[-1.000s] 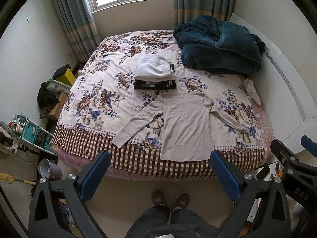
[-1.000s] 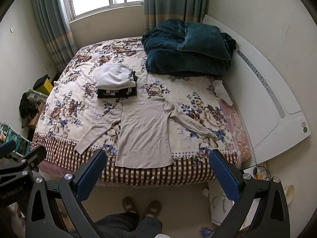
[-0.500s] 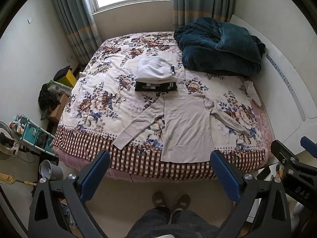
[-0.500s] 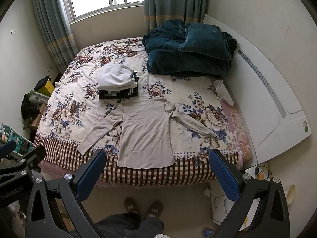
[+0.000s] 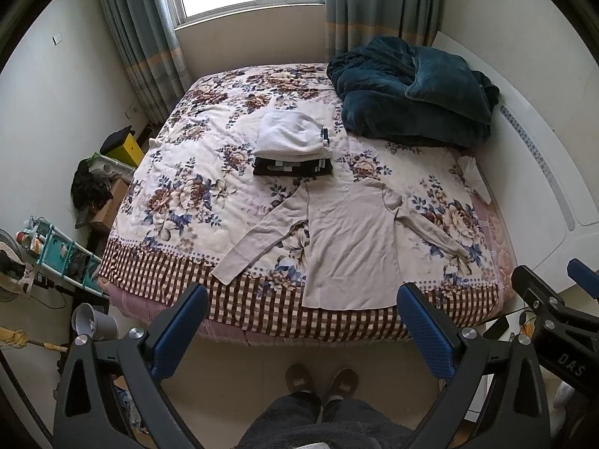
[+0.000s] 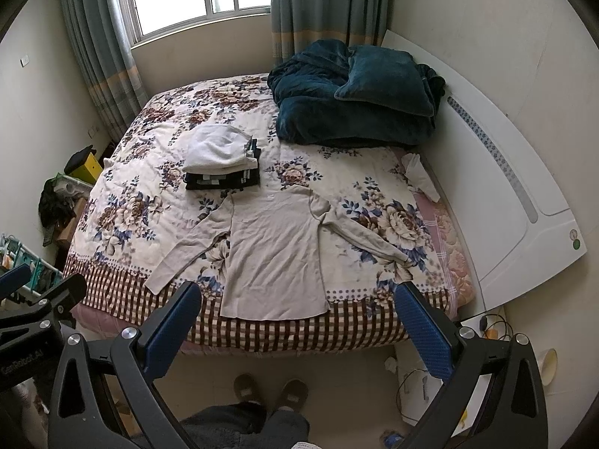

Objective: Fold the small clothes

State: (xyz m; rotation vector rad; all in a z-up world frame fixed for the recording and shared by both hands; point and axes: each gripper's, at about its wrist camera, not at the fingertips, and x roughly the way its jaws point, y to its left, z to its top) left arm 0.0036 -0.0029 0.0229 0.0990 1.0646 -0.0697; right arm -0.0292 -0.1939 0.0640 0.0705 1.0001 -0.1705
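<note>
Spread flat at the near edge of the bed (image 5: 176, 172), the beige long-sleeved top (image 5: 352, 239), judged light and limp, would best be pinched at a sleeve cuff by the left gripper (image 5: 301, 331) and right gripper (image 6: 297, 327), both held wide apart and empty.

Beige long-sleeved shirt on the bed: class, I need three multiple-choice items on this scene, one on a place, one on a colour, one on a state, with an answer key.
1. Where does the beige shirt lie relative to the stack of folded clothes?
A. On top of it
B. Nearer the checked edge of the bed
C. Under the blanket

2. What colour is the bundled blanket by the headboard?
A. Dark teal
B. Red
C. Yellow

3. How is the shirt now?
A. Folded in half
B. Rolled up
C. Spread flat, both sleeves out

Answers:
1 B, its hem reaches the checked border while the stack sits farther up the bed.
2 A, deep blue-green pile.
3 C, both sleeves angle outward, and the left gripper and right gripper hang open, off it.
</note>
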